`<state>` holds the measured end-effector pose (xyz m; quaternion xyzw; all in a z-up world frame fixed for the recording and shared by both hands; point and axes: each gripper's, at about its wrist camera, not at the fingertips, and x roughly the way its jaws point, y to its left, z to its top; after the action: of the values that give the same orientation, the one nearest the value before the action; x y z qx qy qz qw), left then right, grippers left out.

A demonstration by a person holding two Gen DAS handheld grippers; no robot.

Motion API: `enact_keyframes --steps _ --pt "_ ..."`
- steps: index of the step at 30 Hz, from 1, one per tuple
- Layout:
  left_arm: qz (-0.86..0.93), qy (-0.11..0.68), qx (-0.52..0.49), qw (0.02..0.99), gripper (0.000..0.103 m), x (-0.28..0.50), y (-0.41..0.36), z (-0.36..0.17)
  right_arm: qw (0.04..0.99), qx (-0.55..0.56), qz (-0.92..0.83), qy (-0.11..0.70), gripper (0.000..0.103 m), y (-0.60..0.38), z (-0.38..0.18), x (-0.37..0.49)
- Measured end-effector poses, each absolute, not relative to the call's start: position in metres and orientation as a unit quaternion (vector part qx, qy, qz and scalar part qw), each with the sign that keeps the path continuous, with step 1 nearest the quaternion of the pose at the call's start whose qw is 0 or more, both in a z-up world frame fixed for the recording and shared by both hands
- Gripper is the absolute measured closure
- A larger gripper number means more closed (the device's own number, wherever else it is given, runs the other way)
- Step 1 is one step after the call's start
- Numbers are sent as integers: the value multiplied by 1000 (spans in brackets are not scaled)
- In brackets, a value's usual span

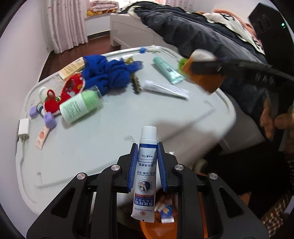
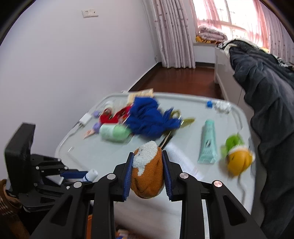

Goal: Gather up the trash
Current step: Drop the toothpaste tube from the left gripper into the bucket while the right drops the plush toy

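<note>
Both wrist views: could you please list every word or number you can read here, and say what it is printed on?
"30g": white tube in the left tongs, print upside down.
"氯化羟铝", as best I can tell: same tube, large blue characters.
Smaller print on that tube: too small.
Green bottle, mint tube, flat white tube: labels too blurred.
Orange plush in the right tongs: no text.

Walls: plain white wall (image 2: 55, 64) with a socket plate (image 2: 90, 13).
Floor: dark reddish wood (image 2: 180, 79).
Window: daylight through pink curtains (image 2: 174, 33).
Furniture: white bed (image 1: 128, 31) under dark bedding (image 1: 193, 31).
</note>
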<state>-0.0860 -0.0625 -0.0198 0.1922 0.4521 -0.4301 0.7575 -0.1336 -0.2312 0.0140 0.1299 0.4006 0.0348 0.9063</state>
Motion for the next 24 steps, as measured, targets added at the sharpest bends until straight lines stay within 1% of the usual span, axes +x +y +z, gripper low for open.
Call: enact_keyframes --steps 3,10,12,13,14,15,16,17,19,20,24 --pt "-447 466 194 738 82 -116 -51 -23 891 136 43 431 73 -207 -6 -162" --pt "-454 536 189 686 82 -168 -24 -71 835 170 60 519 73 -157 -68 -219" --pt "-445 555 186 678 81 -174 -18 -82 818 162 68 548 71 -141 -85 -226" --pt "-440 566 184 672 79 -177 -15 -87 813 153 66 558 65 -134 -91 -228" --pt "-437 575 181 667 69 -177 -14 -90 810 149 67 562 59 -131 -94 -228" --pt "-425 578 182 672 49 -178 -13 -91 810 143 64 566 50 -128 -96 -228" --pt "-413 576 186 680 39 -178 -12 -90 811 138 59 565 46 -127 -95 -228" --pt "-409 574 186 685 31 -178 -11 -88 815 132 52 562 46 -128 -93 -227" --pt "-409 567 177 692 31 -174 -9 -82 820 138 44 554 38 -132 -90 -227" --pt "-409 566 172 694 31 -172 -7 -80 823 144 38 549 36 -136 -88 -228" --pt "-404 558 153 708 31 -159 -2 -73 834 143 21 532 36 -147 -81 -226"
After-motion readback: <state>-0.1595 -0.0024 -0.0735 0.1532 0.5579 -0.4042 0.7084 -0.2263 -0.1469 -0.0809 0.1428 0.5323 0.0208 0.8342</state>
